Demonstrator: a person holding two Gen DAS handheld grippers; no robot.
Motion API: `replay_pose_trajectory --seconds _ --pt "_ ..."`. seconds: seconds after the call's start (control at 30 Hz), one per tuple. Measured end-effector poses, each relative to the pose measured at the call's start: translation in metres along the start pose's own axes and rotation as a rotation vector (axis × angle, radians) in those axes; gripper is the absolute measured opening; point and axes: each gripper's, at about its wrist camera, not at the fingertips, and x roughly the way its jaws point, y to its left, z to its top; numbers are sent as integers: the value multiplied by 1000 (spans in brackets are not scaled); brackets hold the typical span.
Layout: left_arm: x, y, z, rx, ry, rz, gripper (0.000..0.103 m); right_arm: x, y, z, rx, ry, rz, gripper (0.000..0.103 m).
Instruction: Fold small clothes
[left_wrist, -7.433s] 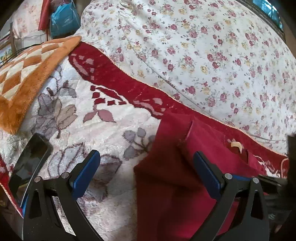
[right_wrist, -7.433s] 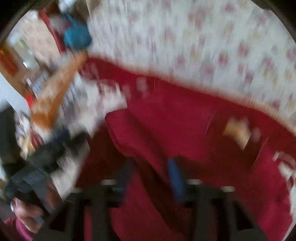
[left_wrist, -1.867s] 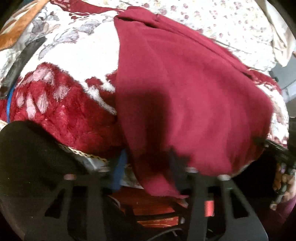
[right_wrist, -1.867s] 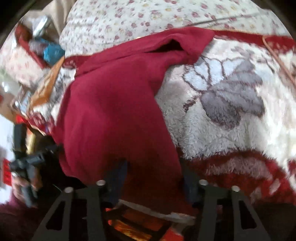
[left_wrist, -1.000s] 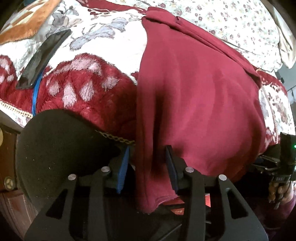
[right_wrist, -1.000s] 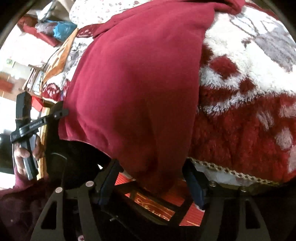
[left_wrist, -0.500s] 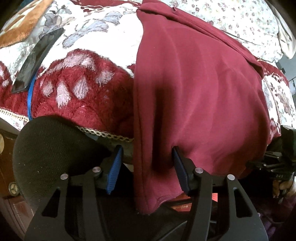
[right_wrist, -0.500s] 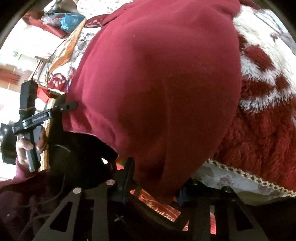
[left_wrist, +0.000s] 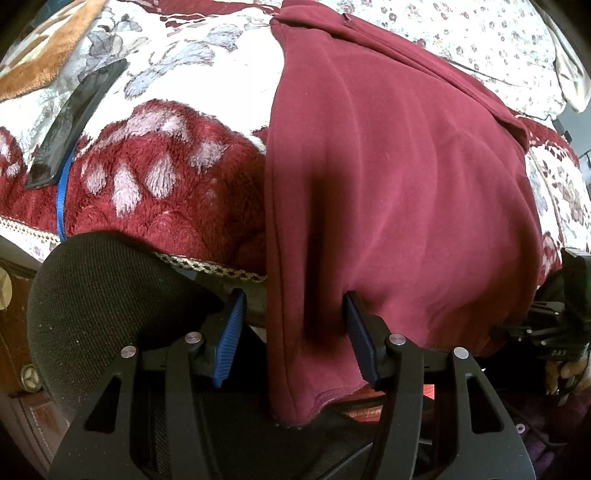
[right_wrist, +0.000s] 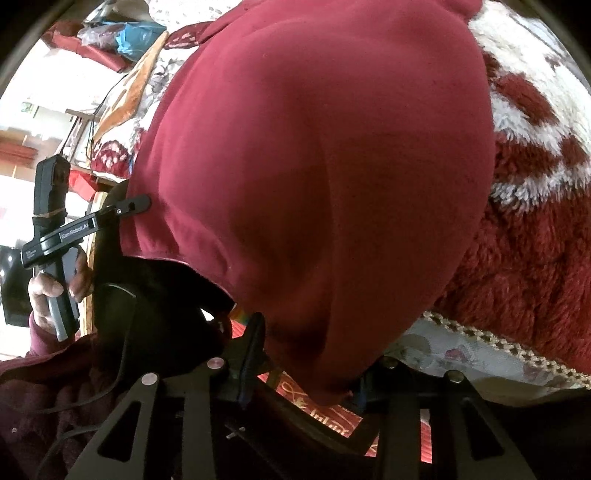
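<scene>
The left gripper (left_wrist: 291, 339) is standing wide open, a hanging corner of the maroon garment (left_wrist: 388, 184) drooping between its blue-padded fingers (left_wrist: 229, 338) and brushing the right one. The right gripper (right_wrist: 306, 354) is also spread apart, the garment's (right_wrist: 325, 147) other lower corner sagging between its fingers, gripped by neither. The garment is draping over the edge of a red-and-white plush blanket (left_wrist: 162, 177). A black phone (left_wrist: 74, 122) is lying on the blanket, a floral sheet (left_wrist: 480, 40) beyond.
</scene>
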Motion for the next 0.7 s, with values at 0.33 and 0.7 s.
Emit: replay_pose_trajectory --seconds 0.33,0.7 --pt "-18 9 12 -39 -12 -164 13 -31 20 5 -61 -74 109 18" --pt "-62 10 75 -36 -118 -265 9 -137 15 68 -32 -443 233 17"
